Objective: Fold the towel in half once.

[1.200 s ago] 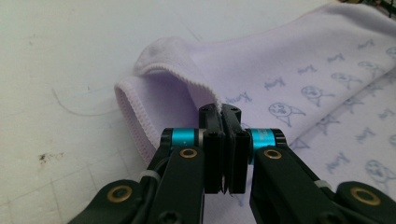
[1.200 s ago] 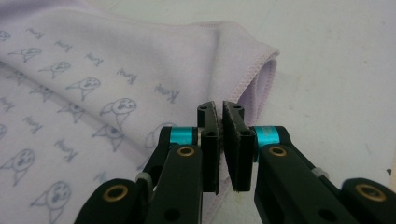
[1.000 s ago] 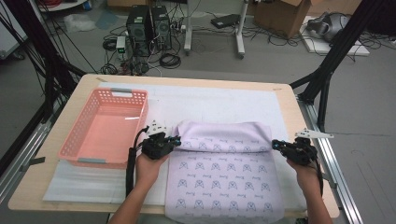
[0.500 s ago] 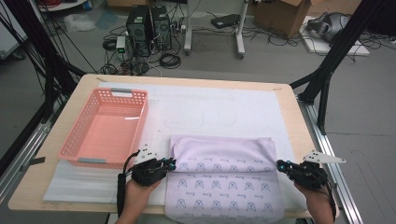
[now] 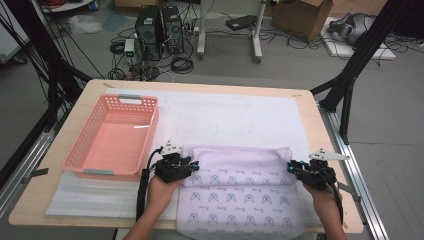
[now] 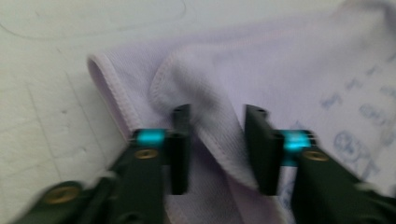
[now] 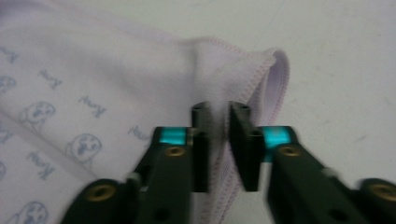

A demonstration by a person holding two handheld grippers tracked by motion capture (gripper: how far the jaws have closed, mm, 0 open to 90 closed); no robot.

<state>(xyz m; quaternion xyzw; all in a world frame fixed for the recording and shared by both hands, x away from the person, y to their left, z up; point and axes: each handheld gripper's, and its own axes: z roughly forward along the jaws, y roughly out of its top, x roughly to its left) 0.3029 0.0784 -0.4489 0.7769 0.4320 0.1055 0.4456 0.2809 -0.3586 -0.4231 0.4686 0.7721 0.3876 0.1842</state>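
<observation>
Room: grey floor beyond the table [image 5: 330,145], with computer towers [image 5: 160,27], loose cables and a cardboard box [image 5: 305,15] at the back.
Table: pale wooden top covered by a white mat [image 5: 225,115]; black frame legs stand at both sides.
Basket: pink plastic basket [image 5: 82,155] sits on the left part of the mat, just beside the left gripper, apart from the cloth.
Cloth: lilac towel [image 5: 240,195] with a small printed pattern lies at the near edge of the table, its far edge folded over toward the person so a plain band runs across the top.
Left gripper: left gripper [image 5: 192,164] is at the left end of the fold; in the left gripper view [image 6: 217,140] a thick fold of the towel's hemmed edge passes between the jaws, which have just closed further; a gap to the pads remains, so the grip looks loose, not pressed.
Right gripper: right gripper [image 5: 291,167] is at the right end of the fold; in the right gripper view [image 7: 218,140] the jaws stand nearly together, clenched on the stitched corner of the towel.
Hands: both forearms enter from the near edge, one at each side of the towel.
</observation>
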